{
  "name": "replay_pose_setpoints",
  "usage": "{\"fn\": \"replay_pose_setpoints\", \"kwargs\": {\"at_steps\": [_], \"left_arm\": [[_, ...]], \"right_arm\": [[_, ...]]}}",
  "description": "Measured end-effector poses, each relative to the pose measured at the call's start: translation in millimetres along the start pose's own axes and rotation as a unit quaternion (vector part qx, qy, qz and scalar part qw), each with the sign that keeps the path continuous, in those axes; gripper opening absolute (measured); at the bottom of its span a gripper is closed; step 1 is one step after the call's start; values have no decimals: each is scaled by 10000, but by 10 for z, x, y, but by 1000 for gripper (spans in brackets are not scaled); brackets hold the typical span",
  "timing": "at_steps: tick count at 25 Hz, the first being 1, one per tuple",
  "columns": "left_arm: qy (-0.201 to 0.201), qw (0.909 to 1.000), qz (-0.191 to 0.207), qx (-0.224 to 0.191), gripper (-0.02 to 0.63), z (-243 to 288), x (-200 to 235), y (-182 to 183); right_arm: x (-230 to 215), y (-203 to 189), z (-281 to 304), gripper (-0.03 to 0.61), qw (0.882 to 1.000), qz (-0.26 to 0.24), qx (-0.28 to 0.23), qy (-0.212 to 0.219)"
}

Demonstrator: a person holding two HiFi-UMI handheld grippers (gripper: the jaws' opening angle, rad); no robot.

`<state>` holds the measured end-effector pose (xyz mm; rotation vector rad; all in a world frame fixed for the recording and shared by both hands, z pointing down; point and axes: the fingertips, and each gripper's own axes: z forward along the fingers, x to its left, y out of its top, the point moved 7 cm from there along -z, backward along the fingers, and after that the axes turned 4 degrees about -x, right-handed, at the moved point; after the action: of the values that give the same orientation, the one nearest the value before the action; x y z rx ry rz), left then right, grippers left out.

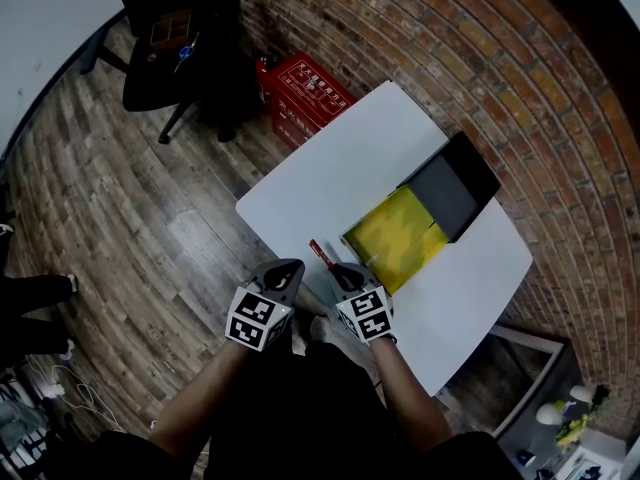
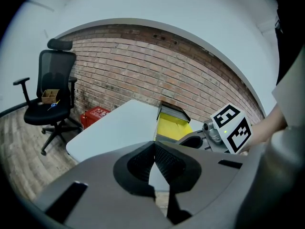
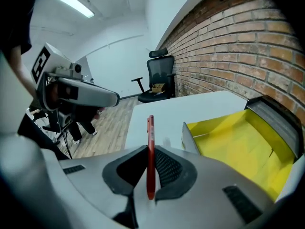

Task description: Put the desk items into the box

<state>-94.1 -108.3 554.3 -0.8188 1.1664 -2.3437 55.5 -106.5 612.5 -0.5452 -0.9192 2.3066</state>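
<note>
Red pen [image 3: 150,142] pinched in the right hand-held gripper [image 3: 151,171] near the yellow box [image 3: 238,147]; left hand-held gripper [image 2: 155,151] closed, empty.

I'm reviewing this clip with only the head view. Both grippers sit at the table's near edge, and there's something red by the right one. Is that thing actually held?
Observer: Yes. The right gripper view shows the right gripper shut on a red pen, which runs lengthwise between its jaws and sticks out past them.
Operator: And the left one?
Observer: The left gripper view shows the left gripper shut, with nothing between its jaws.
</note>
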Motion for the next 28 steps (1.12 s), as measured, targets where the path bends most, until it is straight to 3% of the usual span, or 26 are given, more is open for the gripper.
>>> {"fn": "replay_pose_setpoints", "kwargs": {"at_steps": [13,28], "left_arm": [[-96,9993,286,-231,14,145,-158,324],[-437,9975,443,-327,14,466,-481,470]], "right_arm": [[-252,247,-486,60,9968,196,-680,-359],[-815,4,-790,60,9963,-84,-269,-806]]}}
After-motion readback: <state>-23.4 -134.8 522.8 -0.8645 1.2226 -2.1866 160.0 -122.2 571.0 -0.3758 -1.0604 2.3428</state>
